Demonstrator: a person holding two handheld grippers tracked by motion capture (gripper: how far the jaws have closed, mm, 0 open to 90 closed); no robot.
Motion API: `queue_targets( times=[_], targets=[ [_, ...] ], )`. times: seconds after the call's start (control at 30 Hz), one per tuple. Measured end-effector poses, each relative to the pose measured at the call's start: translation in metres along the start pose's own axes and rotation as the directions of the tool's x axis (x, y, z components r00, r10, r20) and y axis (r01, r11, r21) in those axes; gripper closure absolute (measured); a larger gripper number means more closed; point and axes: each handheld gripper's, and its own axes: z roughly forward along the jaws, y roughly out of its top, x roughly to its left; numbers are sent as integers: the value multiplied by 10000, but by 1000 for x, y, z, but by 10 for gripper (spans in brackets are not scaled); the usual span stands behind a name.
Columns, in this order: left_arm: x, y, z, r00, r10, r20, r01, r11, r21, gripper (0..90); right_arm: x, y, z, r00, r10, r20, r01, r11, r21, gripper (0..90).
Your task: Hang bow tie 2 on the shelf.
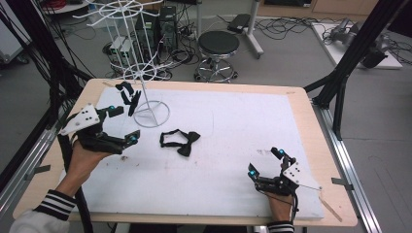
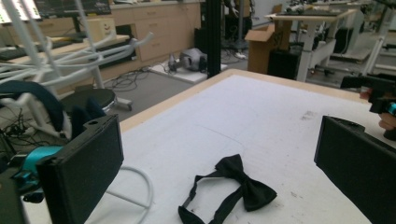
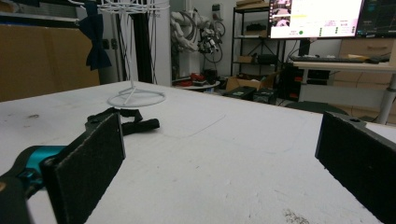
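A black bow tie [image 1: 180,141] lies flat on the white mat [image 1: 233,126], just right of the white wire rack [image 1: 151,114]. A second dark bow tie [image 1: 127,94] hangs from one of the rack's arms. My left gripper [image 1: 124,124] hovers open beside the rack's base, left of the lying bow tie [image 2: 233,186], with nothing between its jaws. My right gripper [image 1: 265,162] rests open and holds nothing near the front right of the mat. In the right gripper view the lying bow tie [image 3: 126,122] is far ahead and the hanging one [image 3: 95,42] is high on the rack.
The rack's ring base [image 2: 140,186] sits close to my left jaw. The mat covers a wooden table [image 1: 311,121]. A black stool [image 1: 218,46] and cables stand on the floor beyond the far edge. A black frame post [image 1: 347,73] rises at the right.
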Motion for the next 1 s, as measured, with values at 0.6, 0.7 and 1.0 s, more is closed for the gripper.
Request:
queue_targets(
  times=[0.6, 0.7, 1.0],
  targets=[
    [-18, 3, 45, 9995, -229, 198, 197, 9888, 1480, 17, 1, 0, 0, 10000, 46, 7, -46, 10000, 44, 7],
    [-21, 3, 53, 9994, -187, 295, 135, 9855, 1689, 17, 1, 0, 0, 10000, 57, 11, -57, 10000, 69, 7],
    [-25, 3, 74, 9985, -272, 482, 154, 9733, 2291, 17, 1, 0, 0, 10000, 66, 36, -66, 9999, 88, 7]
  ],
)
